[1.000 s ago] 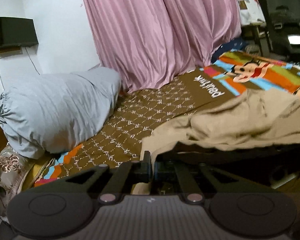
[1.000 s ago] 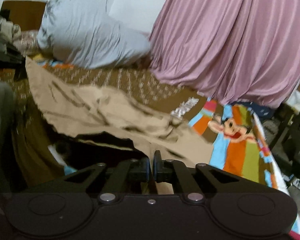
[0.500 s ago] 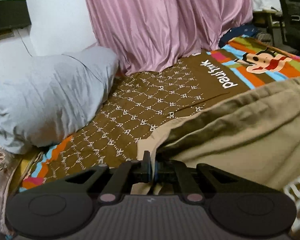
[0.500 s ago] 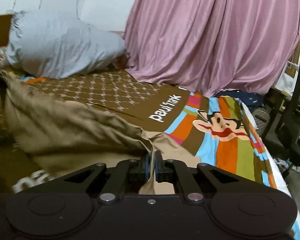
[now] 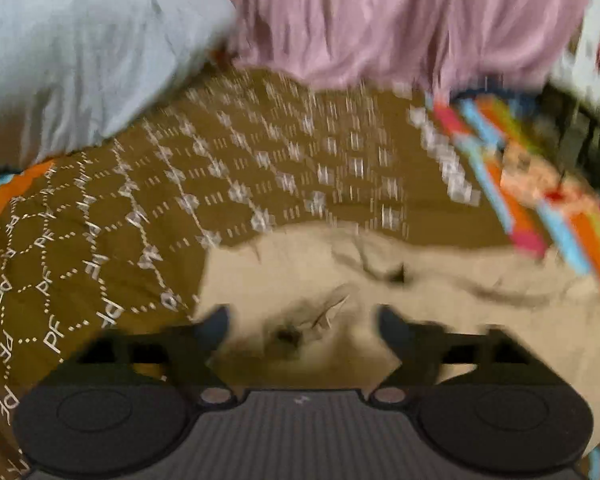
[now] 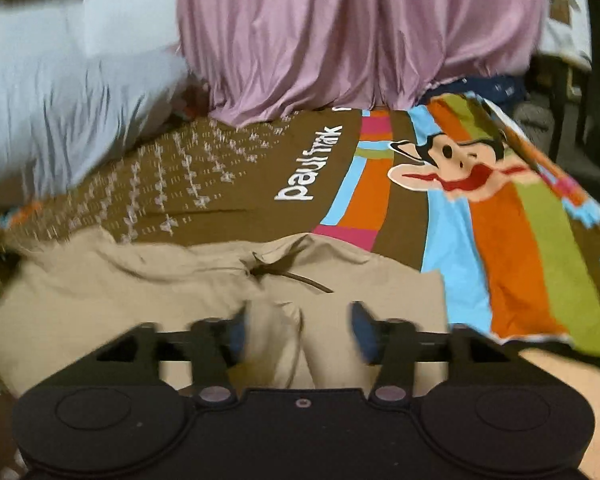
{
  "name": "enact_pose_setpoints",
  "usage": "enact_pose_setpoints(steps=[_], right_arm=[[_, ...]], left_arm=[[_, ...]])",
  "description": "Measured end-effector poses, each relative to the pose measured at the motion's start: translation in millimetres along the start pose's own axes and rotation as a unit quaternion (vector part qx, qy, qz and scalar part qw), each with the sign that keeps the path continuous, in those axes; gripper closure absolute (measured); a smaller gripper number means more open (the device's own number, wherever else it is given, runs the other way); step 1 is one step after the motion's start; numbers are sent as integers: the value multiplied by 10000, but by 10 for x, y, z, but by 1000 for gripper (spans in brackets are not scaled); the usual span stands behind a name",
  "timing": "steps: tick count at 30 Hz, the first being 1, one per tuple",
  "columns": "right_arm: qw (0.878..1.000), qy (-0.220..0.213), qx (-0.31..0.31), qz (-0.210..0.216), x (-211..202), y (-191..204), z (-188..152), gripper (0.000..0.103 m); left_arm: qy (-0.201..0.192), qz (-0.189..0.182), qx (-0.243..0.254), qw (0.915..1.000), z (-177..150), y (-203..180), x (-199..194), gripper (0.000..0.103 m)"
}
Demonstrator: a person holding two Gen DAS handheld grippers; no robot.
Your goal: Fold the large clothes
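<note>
The tan garment point(image 5: 400, 280) lies crumpled on the bed's brown patterned bedspread point(image 5: 260, 152), at the near side of the bed. The left gripper point(image 5: 302, 322) hangs just over it with its jaws spread wide, holding nothing; fabric shows between the two fingers. The right gripper point(image 6: 298, 326) is likewise spread apart above the same garment point(image 6: 140, 292), with a fold of cloth bunched between its fingers but not pinched.

The garment's far edge runs unevenly across the bedspread, and in the right wrist view its right edge stops short of the striped cartoon-monkey print point(image 6: 460, 164). Beyond that far edge the bedspread lies bare up to a grey pillow point(image 5: 80, 48) at the left and a pink curtain point(image 6: 360, 32) hanging at the bed's far side. Both views are motion-blurred.
</note>
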State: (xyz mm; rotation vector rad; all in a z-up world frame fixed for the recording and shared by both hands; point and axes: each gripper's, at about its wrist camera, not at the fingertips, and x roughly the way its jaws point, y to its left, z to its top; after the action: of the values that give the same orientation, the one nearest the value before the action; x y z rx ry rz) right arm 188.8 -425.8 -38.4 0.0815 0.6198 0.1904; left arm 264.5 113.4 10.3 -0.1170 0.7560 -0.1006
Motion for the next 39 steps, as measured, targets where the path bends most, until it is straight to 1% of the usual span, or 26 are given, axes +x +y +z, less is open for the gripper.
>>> enact_pose_setpoints(steps=[1, 2, 3, 5, 8, 11, 12, 14, 16, 17, 18, 19, 20, 21, 22, 23, 24, 25, 27, 28, 29, 31, 32, 34, 36, 39], right_arm=[[9999, -96, 110, 34, -67, -28, -25, 28], [9996, -201, 184, 62, -134, -54, -45, 20], [9991, -328, 264, 75, -222, -79, -66, 11], [9977, -567, 360, 46, -414, -104, -106, 2], [9956, -871, 336, -50, -729, -129, -237, 1], [9954, -957, 60, -90, -970, -72, -468, 1], [9955, -938, -88, -111, -1019, -39, -549, 1], [9950, -804, -532, -245, -1069, 65, -706, 1], [9919, -680, -1014, -345, -1076, 182, -854, 1], [9894, -605, -1267, -372, -1057, 240, -924, 1], [9868, -558, -1468, -405, -1034, 288, -980, 3], [9836, -538, -1645, -510, -1004, 345, -1035, 6], [9811, -521, -1765, -592, -971, 374, -1077, 15], [9799, -511, -1819, -643, -940, 396, -1109, 21], [9808, -521, -1774, -621, -915, 390, -1122, 23], [9826, -575, -1677, -564, -904, 373, -1131, 30], [9839, -647, -1590, -507, -900, 350, -1135, 44], [9849, -713, -1509, -466, -907, 332, -1132, 52], [9874, -866, -1256, -407, -948, 275, -1107, 82], [9892, -951, -1051, -363, -969, 229, -1088, 90], [9907, -1026, -824, -337, -992, 172, -1052, 92], [9919, -1240, -54, -276, -1036, -3, -929, 94], [9901, -1344, 319, -251, -1050, -115, -832, 95], [9818, -1558, 1002, -428, -1051, -356, -634, 96], [9799, -1407, 1257, -645, -933, -541, -502, 97], [9876, -789, 950, -971, -583, -625, -563, 97]], left_arm=[[-133, -29, -90, 9999, 1, 68, -77, 6], [-218, -33, -177, 9996, -10, 155, -170, 6], [-228, 9, -245, 9994, -14, 220, -239, 6], [-207, 105, -347, 9991, -133, 320, -382, 6], [-110, 184, -375, 9991, -429, 364, -492, 6], [45, 303, -491, 9983, -757, 353, -491, 6], [142, 299, -622, 9975, -843, 366, -445, 13], [242, 265, -687, 9970, -830, 354, -440, 15], [81, 326, -622, 9975, -834, 337, -452, 15], [145, 398, -564, 9975, -840, 315, -421, 21], [258, 433, -515, 9974, -847, 301, -374, 34], [393, 431, -499, 9970, -857, 297, -326, 42], [519, 427, -507, 9964, -866, 298, -282, 53], [593, 424, -512, 9960, -873, 293, -246, 59], [626, 454, -510, 9957, -874, 286, -226, 61], [615, 527, -485, 9955, -893, 273, -214, 71], [614, 609, -448, 9953, -901, 267, -210, 87], [627, 693, -429, 9947, -914, 269, -202, 89], [591, 706, -442, 9948, -929, 253, -207, 94], [535, 766, -413, 9948, -927, 236, -220, 95], [482, 869, -356, 9944, -932, 207, -236, 95], [357, 1084, -368, 9928, -940, 185, -280, 96], [304, 1134, -437, 9921, -945, 192, -313, 96], [296, 1207, -685, 9899, -971, 213, -368, 96], [324, 1217, -871, 9882, -1001, 241, -393, 96], [389, 1227, -850, 9880, -1010, 250, -360, 95]])
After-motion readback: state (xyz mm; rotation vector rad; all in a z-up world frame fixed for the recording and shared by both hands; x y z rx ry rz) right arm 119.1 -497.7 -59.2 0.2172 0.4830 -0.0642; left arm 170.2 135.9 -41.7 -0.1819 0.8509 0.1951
